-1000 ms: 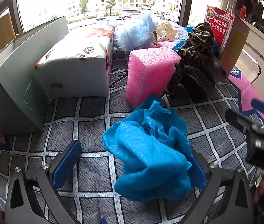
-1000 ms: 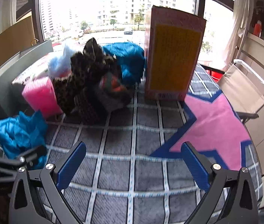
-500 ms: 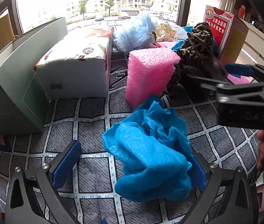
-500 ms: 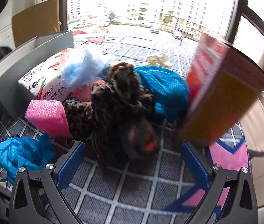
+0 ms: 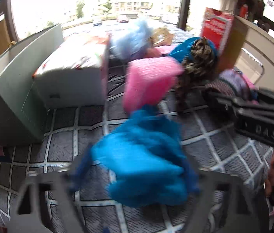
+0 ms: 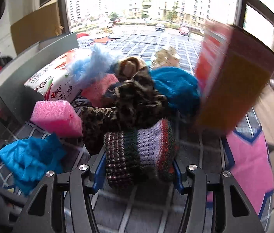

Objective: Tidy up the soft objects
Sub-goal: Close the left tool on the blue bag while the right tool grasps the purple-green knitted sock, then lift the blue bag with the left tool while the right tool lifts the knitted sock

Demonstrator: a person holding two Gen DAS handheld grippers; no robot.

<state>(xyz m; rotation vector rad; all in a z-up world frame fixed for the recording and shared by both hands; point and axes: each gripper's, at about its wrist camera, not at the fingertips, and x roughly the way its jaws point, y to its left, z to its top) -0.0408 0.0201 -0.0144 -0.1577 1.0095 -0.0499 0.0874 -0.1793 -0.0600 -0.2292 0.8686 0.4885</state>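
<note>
Closing in, the right gripper (image 6: 138, 171) clamps the striped knitted piece (image 6: 140, 153); the left gripper's (image 5: 135, 176) jaws have just been closing around the crumpled blue cloth (image 5: 142, 165), contact blurred.

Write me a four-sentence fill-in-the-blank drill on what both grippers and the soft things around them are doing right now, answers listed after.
1. The right gripper has just been closing its jaws on a striped ____ piece.
2. The left gripper has just been closing around a crumpled cloth coloured ____.
3. The foam block behind that cloth is ____ in colour.
4. The fabric heaped behind the right gripper's catch has a ____ print.

Missing words: knitted; blue; pink; leopard
</note>
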